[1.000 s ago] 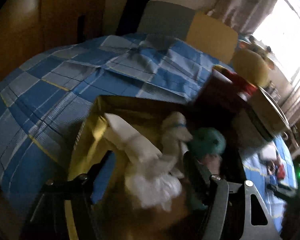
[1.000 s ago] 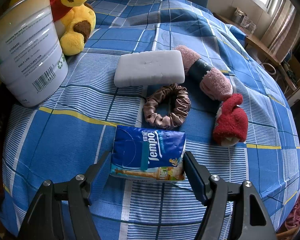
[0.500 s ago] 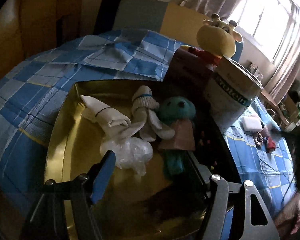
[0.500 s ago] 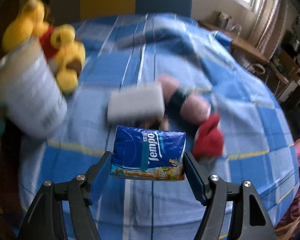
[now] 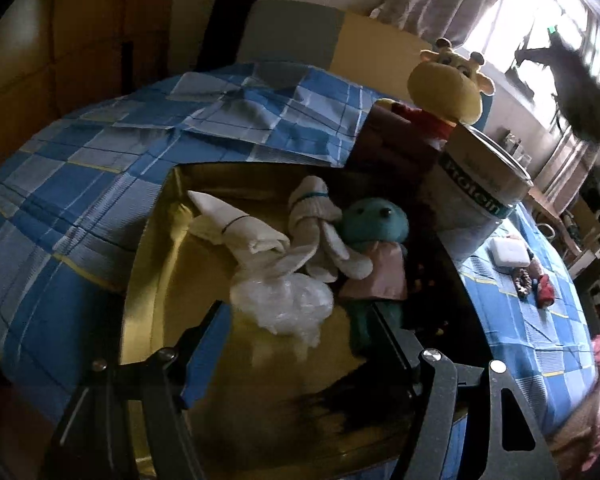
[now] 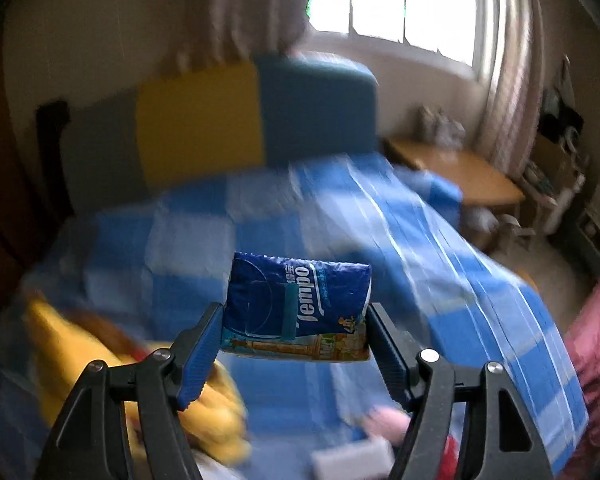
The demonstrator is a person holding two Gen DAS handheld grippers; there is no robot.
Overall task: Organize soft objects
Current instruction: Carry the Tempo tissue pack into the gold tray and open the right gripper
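A blue Tempo tissue pack (image 6: 296, 308) hangs in the air above the blue checked bed, and my right gripper (image 6: 296, 334) is shut on it, pads against both short ends. In the left wrist view a gold box (image 5: 152, 264) holds two white socks (image 5: 240, 232), a teal plush toy (image 5: 374, 226) and a crumpled clear plastic bag (image 5: 284, 306). My left gripper (image 5: 300, 346) hovers open just above the box with nothing between its fingers. On the bed to the right lie a white sponge (image 5: 510, 250), a scrunchie (image 5: 523, 282) and a red sock (image 5: 545, 294).
A white protein tub (image 5: 480, 184), a yellow giraffe plush (image 5: 448, 84) and a dark red lid (image 5: 396, 140) stand right of the box. A headboard (image 6: 260, 120) and a wooden side table (image 6: 460, 172) lie beyond the bed. The right wrist view is blurred.
My right gripper has risen quickly from the bed with the tissue pack; its view now looks across to the headboard and window. The left gripper has drifted slightly over the box.
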